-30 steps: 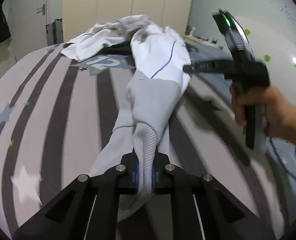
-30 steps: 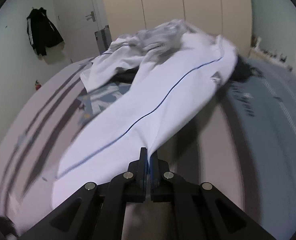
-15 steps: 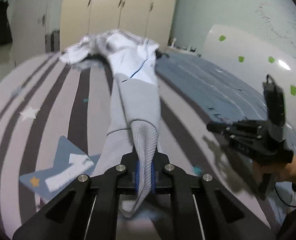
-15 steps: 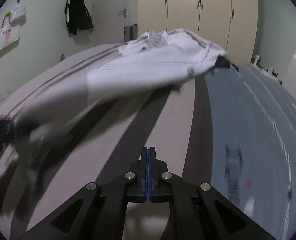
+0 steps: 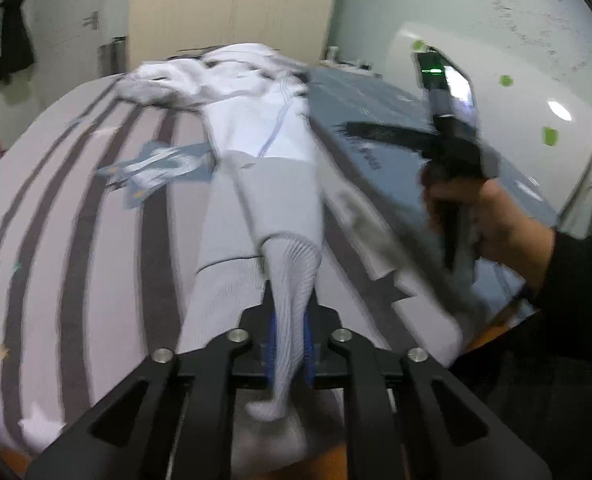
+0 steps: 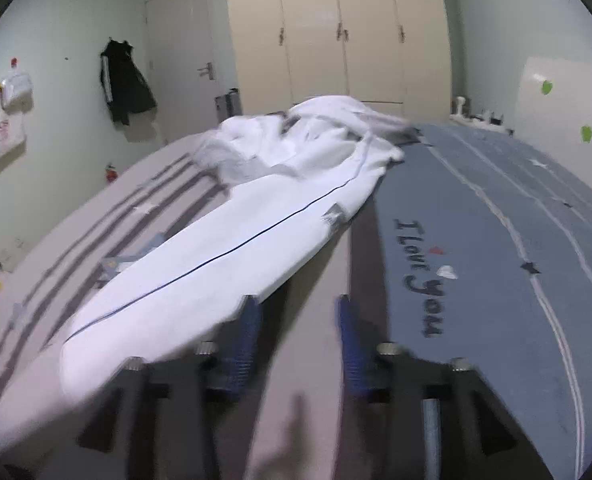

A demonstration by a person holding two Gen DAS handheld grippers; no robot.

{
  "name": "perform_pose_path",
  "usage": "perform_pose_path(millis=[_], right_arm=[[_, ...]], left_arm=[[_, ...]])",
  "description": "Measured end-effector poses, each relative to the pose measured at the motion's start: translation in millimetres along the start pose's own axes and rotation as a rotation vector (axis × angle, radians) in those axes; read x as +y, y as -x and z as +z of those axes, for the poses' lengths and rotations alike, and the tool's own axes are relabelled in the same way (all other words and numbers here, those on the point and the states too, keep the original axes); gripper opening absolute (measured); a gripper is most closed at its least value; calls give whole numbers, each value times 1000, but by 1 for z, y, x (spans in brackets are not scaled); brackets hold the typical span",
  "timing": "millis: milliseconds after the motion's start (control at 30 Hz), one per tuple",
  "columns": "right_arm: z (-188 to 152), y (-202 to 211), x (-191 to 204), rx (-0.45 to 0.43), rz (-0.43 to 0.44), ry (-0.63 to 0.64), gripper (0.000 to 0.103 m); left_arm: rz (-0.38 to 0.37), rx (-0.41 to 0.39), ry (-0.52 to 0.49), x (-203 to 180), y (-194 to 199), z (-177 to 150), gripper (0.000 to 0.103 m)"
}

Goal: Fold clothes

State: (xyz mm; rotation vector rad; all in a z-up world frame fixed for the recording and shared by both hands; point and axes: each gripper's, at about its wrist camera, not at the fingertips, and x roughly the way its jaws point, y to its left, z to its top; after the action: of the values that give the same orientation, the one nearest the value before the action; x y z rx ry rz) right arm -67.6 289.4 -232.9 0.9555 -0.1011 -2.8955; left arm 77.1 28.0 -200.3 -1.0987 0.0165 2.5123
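In the right wrist view, the blue bedspread [image 6: 496, 240] at the right of the frame carries dark handwritten-style lettering, "I Love you" [image 6: 418, 276], running down toward the lower right, with a small red heart and a white heart just beside it. In the left wrist view the same lettering is only a dark smear. The white bag [image 6: 2, 136] hanging at the left edge has red print, too small to read.
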Motion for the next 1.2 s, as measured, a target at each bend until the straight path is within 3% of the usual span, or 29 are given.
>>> perform_pose_path(millis=[67, 133, 200, 233, 300, 567, 667, 733, 867, 900, 1033, 1100, 1133, 1167, 1200], right_arm=[[3, -10, -9, 7, -28, -20, 54], [9, -26, -19, 16, -55, -39, 55], [18, -48, -23, 26, -70, -50, 55], [23, -60, -25, 32, -73, -48, 55], [31, -84, -27, 44, -79, -40, 55], [60, -172, -41, 100, -49, -68, 56], [71, -199, -46, 126, -20, -103, 58], [76, -217, -47, 156, -20, -98, 59], [87, -241, -47, 178, -5, -88, 70], [91, -246, -49, 182, -5, -96, 70], [98, -260, -50, 192, 2, -123, 71], [99, -262, -44, 193, -4, -98, 58], [99, -263, -41, 193, -6, -82, 39], [99, -264, -38, 192, 0, -70, 29], [100, -263, -36, 189, 13, -61, 23]], left_arm=[[53, 13, 26, 17, -2, -2, 31], [62, 6, 93, 42, -8, 4, 65], [82, -34, 159, 67, -13, 16, 79], [93, -62, 179, 80, -15, 21, 81], [109, -113, 174, 102, -33, 39, 82], [76, -142, 201, 165, -181, 149, 82], [91, -113, 166, 185, -245, 192, 82], [62, -86, 182, 200, -282, 220, 81], [59, -80, 211, 229, -335, 275, 81], [73, -98, 211, 236, -346, 288, 81], [90, -27, 263, 251, -386, 315, 82], [98, 9, 289, 259, -407, 328, 82], [102, 27, 302, 262, -417, 335, 81], [106, 45, 315, 266, -427, 341, 81], [121, 32, 296, 264, -429, 343, 64]])
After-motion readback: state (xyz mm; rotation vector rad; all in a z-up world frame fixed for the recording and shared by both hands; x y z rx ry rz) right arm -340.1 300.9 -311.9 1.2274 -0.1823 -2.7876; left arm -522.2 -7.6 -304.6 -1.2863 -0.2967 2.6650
